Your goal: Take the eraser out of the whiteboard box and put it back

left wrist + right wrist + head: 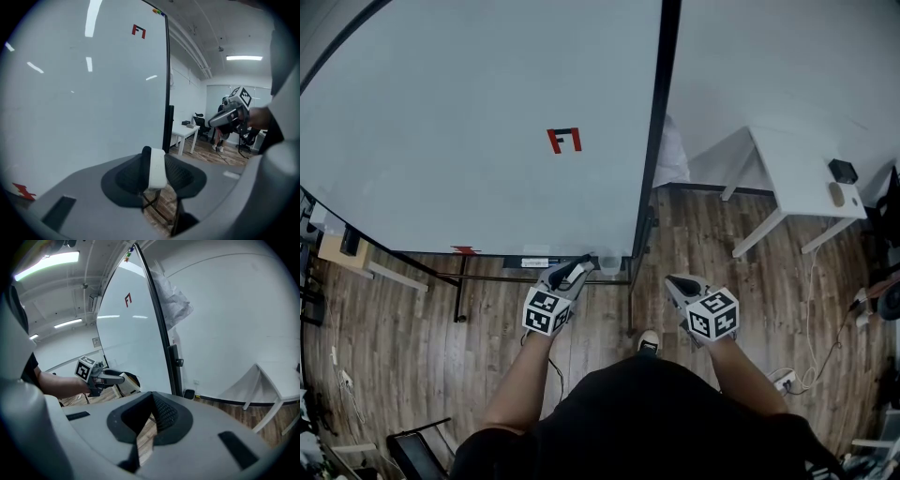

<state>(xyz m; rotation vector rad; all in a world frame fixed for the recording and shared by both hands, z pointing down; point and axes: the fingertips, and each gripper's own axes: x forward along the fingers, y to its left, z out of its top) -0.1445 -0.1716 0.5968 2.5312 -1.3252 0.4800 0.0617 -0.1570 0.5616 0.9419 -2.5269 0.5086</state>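
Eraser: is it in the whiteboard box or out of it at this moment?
Out. The eraser sits clamped between the jaws of the left gripper, in the air before the whiteboard.

Whiteboard (469,122) closes the whole front as a flat wall. Its black right frame post (654,141) stands between the left tongs (581,265) and the right tongs (673,279). Along the board's bottom edge, the ledge (534,256) and the stand's crossbar (506,277) under it block a low approach, with the left tongs just beside them. Open wooden floor (600,328) lies beneath both tongs. Right of the post, free room runs to the white wall (769,56); the bench (806,178) stands well apart.
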